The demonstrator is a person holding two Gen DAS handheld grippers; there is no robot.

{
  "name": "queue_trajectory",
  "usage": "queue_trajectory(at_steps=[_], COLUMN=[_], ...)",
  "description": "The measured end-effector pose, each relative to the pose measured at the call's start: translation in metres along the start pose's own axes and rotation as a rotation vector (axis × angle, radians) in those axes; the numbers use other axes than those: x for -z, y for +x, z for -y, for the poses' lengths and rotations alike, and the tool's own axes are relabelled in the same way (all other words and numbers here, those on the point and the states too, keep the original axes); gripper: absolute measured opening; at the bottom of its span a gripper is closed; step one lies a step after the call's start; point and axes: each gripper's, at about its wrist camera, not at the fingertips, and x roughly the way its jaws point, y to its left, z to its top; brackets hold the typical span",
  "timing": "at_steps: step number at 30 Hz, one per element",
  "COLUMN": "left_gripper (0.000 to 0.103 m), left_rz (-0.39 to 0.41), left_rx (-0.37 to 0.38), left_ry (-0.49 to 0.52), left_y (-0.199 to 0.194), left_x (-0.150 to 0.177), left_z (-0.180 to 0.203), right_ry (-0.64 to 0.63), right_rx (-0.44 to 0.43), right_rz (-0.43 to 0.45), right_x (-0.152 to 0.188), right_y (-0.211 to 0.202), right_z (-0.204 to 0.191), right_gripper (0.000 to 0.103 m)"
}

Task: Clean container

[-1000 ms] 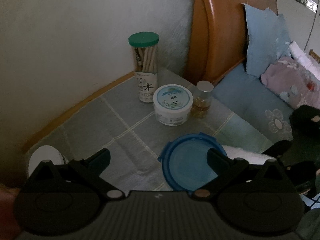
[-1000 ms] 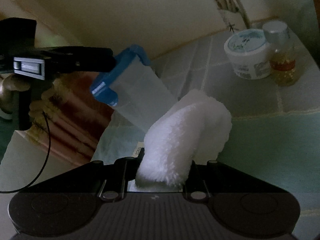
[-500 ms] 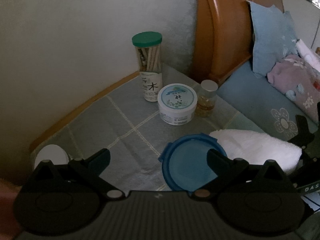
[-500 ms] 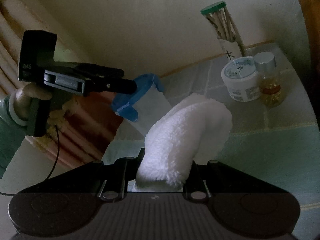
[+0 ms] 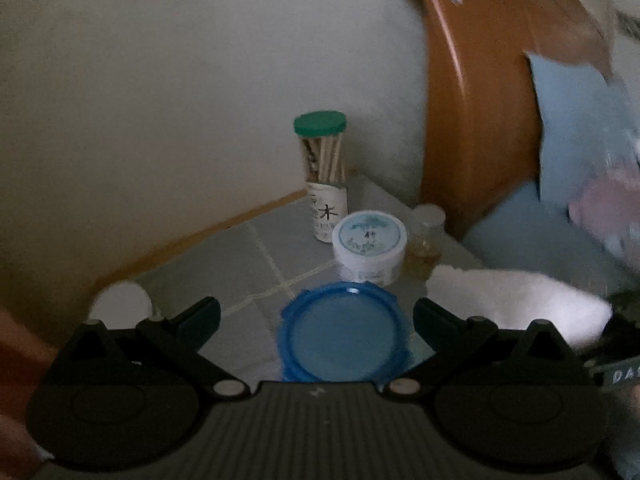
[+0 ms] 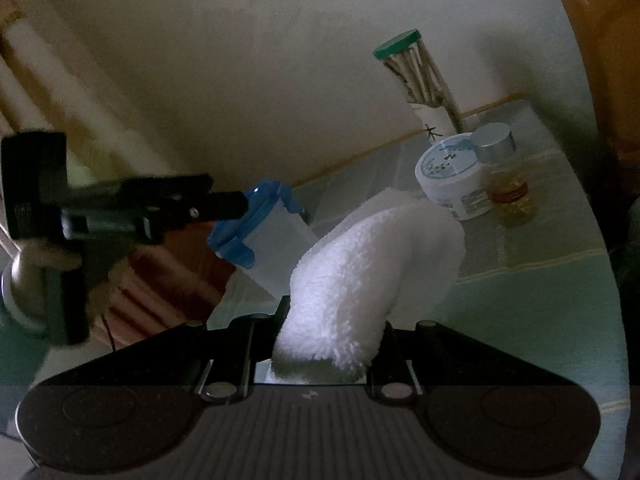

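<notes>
A clear plastic container with a blue lid sits between the fingers of my left gripper, held tilted off the table; the right wrist view shows it with the left gripper clamped at the lid end. My right gripper is shut on a folded white fluffy cloth, which lies against the container's clear side. The cloth also shows at the right of the left wrist view.
A toothpick jar with a green lid, a white cream jar and a small amber bottle stand on the checked tablecloth near the wall. A wooden headboard and bedding are to the right.
Both grippers have lifted and pulled back from the table; the jars look farther away. The cloth stays against the container's side.
</notes>
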Motion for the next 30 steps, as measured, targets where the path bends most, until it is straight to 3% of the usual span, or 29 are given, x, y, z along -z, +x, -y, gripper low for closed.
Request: queue_trajectory(at_steps=[5, 12, 17, 21, 25, 30], left_gripper=[0.103, 0.102, 0.096, 0.08, 0.079, 0.079], left_rz=[0.058, 0.047, 0.036, 0.027, 0.02, 0.005], left_rx=[-0.091, -0.213, -0.193, -0.177, -0.152, -0.062], left_ry=[-0.131, -0.22, -0.212, -0.206, -0.192, -0.117], left_y=[0.004, 0.02, 0.022, 0.023, 0.025, 0.025], left_x=[0.018, 0.023, 0.025, 0.027, 0.027, 0.025], left_z=[0.023, 0.038, 0.032, 0.028, 0.023, 0.012], right_ry=[0.009, 0.015, 0.017, 0.02, 0.017, 0.011], right_rx=[-0.001, -0.001, 0.002, 0.002, 0.002, 0.012], right_rz=[0.005, 0.004, 0.005, 0.002, -0.005, -0.018], right_x=[0.002, 0.008, 0.009, 0.008, 0.008, 0.006], right_y=[-0.005, -0.011, -0.014, -0.013, -0.011, -0.009], right_z=[0.007, 0.013, 0.017, 0.02, 0.02, 0.02], right_gripper=[0.022, 0.022, 0.022, 0.022, 0.022, 0.022])
